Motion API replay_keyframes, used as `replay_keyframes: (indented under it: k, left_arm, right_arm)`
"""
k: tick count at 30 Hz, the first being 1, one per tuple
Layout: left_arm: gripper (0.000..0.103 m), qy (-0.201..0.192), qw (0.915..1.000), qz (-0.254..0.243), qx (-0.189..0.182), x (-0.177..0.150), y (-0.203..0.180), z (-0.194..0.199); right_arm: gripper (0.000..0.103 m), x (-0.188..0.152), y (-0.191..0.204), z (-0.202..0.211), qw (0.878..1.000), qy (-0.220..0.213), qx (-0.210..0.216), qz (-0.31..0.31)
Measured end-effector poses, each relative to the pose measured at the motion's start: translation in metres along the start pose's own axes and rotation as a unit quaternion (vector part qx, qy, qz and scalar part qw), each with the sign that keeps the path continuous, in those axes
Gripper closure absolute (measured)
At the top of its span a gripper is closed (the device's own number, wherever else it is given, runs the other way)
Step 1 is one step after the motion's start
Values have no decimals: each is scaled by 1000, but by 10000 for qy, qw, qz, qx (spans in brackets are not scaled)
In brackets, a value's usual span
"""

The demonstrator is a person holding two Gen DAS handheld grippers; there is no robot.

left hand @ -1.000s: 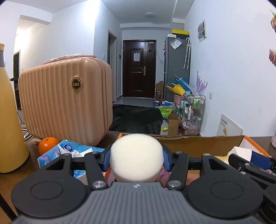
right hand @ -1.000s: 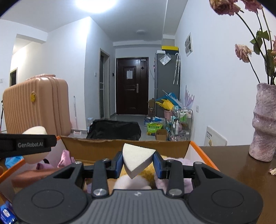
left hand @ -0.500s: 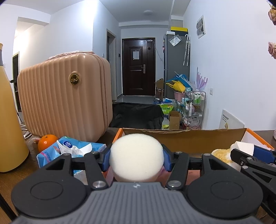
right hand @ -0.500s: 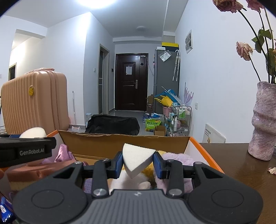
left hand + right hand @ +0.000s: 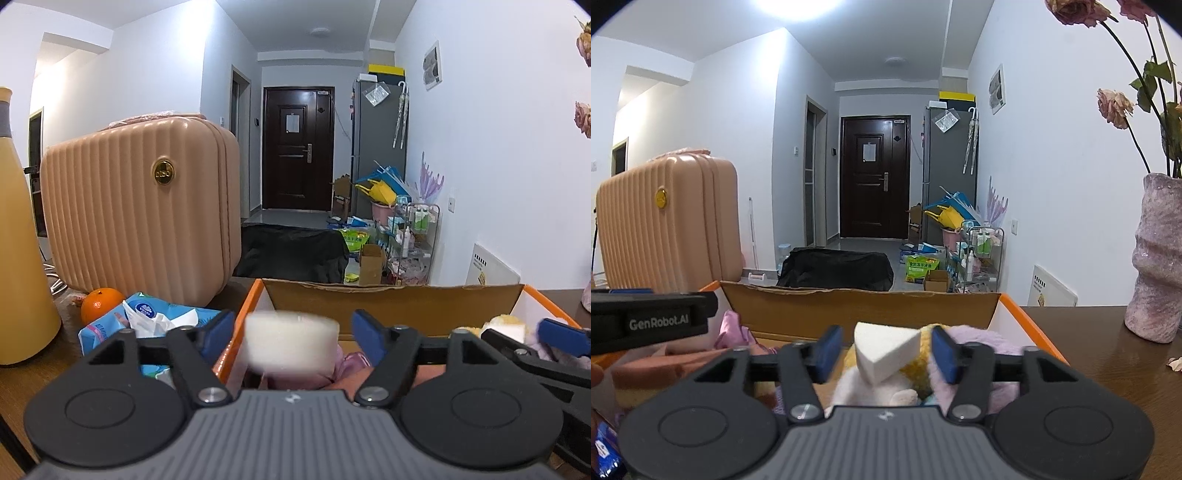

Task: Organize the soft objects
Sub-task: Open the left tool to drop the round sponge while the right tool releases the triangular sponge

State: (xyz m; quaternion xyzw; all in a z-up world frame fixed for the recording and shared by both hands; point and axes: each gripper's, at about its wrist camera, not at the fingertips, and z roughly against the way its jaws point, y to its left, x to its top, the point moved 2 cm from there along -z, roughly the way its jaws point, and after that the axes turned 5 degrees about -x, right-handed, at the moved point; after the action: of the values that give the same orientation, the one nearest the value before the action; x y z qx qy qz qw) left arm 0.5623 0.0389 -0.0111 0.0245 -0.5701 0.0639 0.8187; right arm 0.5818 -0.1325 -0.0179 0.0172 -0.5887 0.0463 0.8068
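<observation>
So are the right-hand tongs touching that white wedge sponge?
Apart. The right wrist view shows the tongs, jaws just opened, with gaps between both blue pads and the wedge sponge.

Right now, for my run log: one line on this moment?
left tool: open | round sponge: dropping | right tool: open | wedge sponge: released | box

Both views come from wrist cameras set low behind the gripper fingers, facing slightly downward across a cardboard box [image 5: 391, 301] toward a hallway door [image 5: 297, 147]. The left wrist view sits close beside a pink suitcase [image 5: 140, 210]. The right wrist view stands further right, near a vase [image 5: 1158, 258]. Shared ground: the box [image 5: 860, 308], suitcase [image 5: 668, 225], door [image 5: 873, 177].
</observation>
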Motion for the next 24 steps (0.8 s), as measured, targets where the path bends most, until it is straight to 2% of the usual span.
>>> replay_keyframes:
  k: [1,4,7,12,24]
  left_arm:
    - [22,-19,10000,17,10,0,0,1]
    - [7,-83,10000,29,40,1,0,3]
    - [0,-125,9999,41,91,1,0,5]
    - [0,-51,9997,181,128,2,5,1]
    - [0,-45,9995,293,135,1,9,2]
  right_arm:
    - [30,1,-1,1,10000,-38,-5,-28]
    - [12,2,-3,5,9998,-160,-34,-121]
    - [10,2,-5,6,9996,-196,-48,-182]
    - [0,1,-6,7,9993,-276,-53,-236]
    - [0,2,-7,6,9993,-266,-106,-230]
